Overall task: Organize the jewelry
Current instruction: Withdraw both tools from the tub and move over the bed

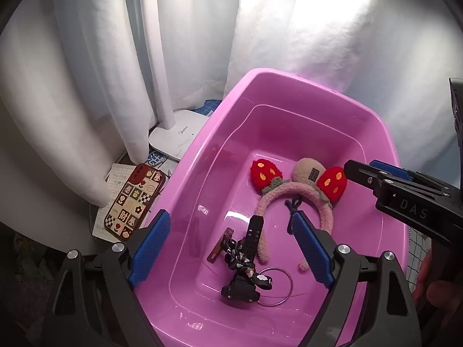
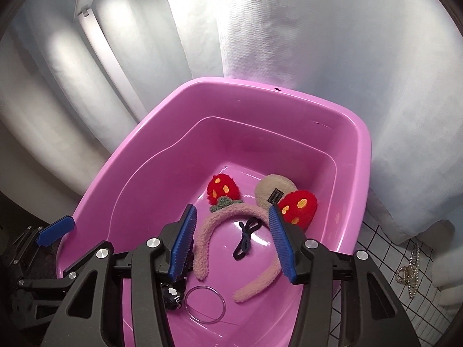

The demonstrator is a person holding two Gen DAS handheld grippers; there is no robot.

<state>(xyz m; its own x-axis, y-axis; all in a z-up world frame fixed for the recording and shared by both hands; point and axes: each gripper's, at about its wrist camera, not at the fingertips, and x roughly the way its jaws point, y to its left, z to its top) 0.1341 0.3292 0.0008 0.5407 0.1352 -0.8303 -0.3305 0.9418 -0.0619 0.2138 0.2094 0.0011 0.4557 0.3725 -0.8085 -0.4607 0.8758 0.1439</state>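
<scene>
A pink plastic tub (image 1: 202,156) holds a fluffy pink headband with red strawberry ears (image 1: 289,190), a black watch with a patterned ribbon (image 1: 249,248), a brown hair clip (image 1: 218,248), a clear bangle (image 1: 277,286) and a black hair tie (image 1: 292,205). My left gripper (image 1: 231,217) hangs open above the watch, touching nothing. Over the headband (image 2: 228,217) and the hair tie (image 2: 246,240), my right gripper (image 2: 231,211) is open too, its pads clear of both. The bangle (image 2: 205,303) lies near the tub's front.
Left of the tub lie a phone in a patterned case (image 1: 134,202), gridded paper and a white lamp base (image 1: 176,136). White curtains hang behind. A pearl chain (image 2: 411,269) rests on a gridded cloth right of the tub. A hand (image 1: 439,295) shows at the lower right.
</scene>
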